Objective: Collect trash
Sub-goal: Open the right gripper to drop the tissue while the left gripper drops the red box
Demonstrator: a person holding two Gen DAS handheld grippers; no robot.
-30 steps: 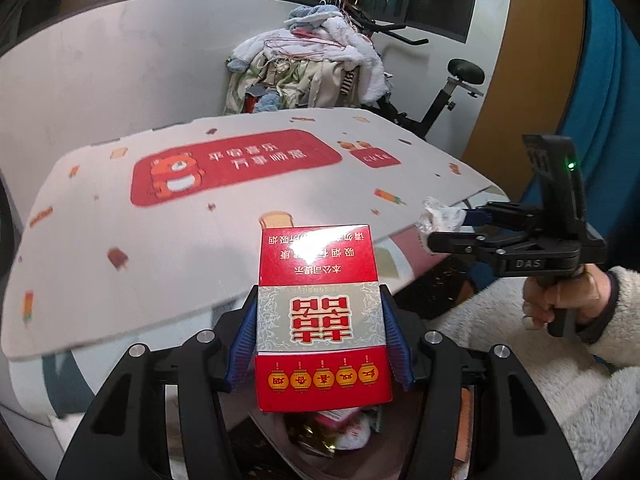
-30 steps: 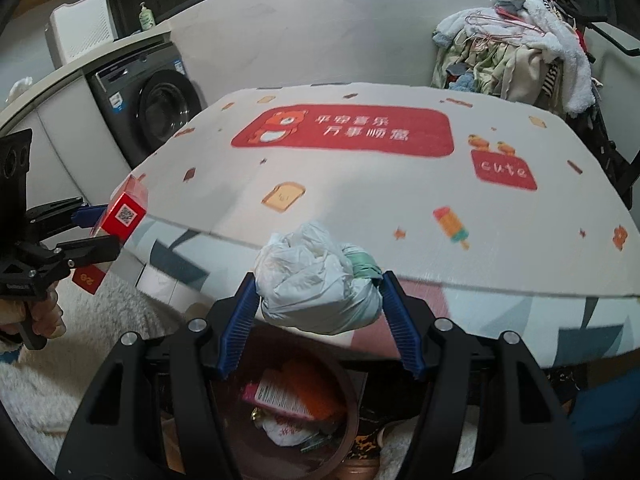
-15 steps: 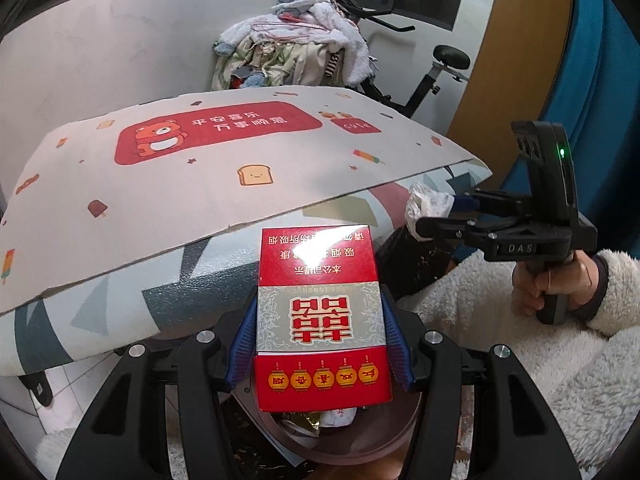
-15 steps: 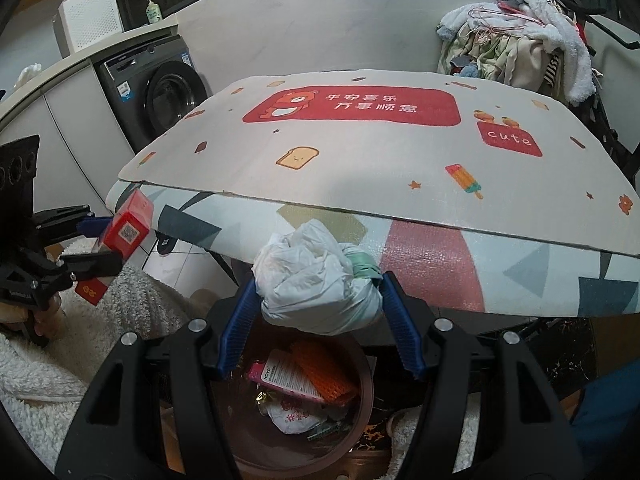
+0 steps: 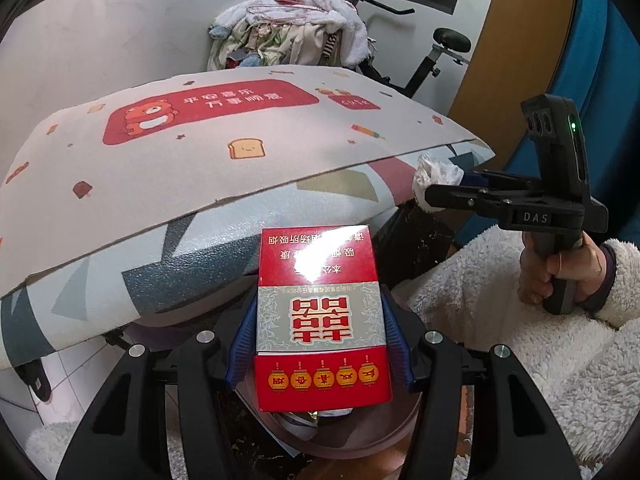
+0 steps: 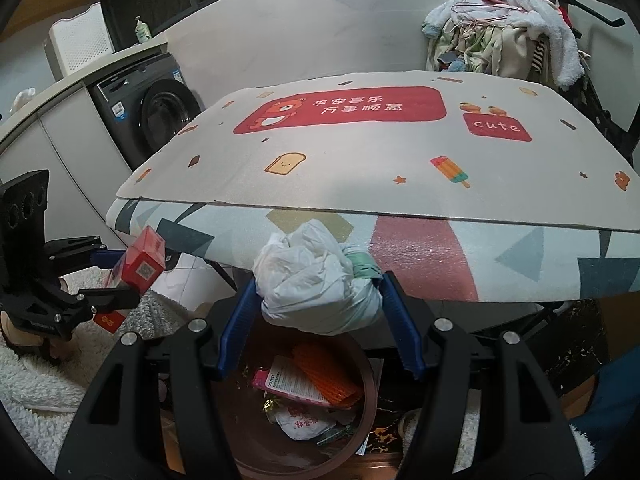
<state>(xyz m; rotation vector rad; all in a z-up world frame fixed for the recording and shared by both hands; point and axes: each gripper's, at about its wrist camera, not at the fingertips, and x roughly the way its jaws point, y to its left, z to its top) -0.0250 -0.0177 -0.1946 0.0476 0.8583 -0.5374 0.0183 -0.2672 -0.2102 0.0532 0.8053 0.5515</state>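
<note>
A glossy red cigarette pack (image 5: 322,320), a flat-sided box with a silver band and five small lantern marks, sits clamped between the blue ribbed pads of the left gripper (image 5: 320,332), jaws drawn in against its two long sides. It hangs above the round brown trash bin (image 6: 368,400), near the rim. Over the same bin the right gripper (image 6: 318,300) pinches one crumpled white plastic bag (image 6: 316,284) (a pale green scrap shows at its edge), jaws closed on the soft wad. Inside the bin lie an orange ridged piece, a pink-edged printed card and a white wrapper. Just behind the bin a table (image 6: 400,168) carries a matte printed mat; a fluffy white rug (image 5: 540,352) lies beside it.
</note>
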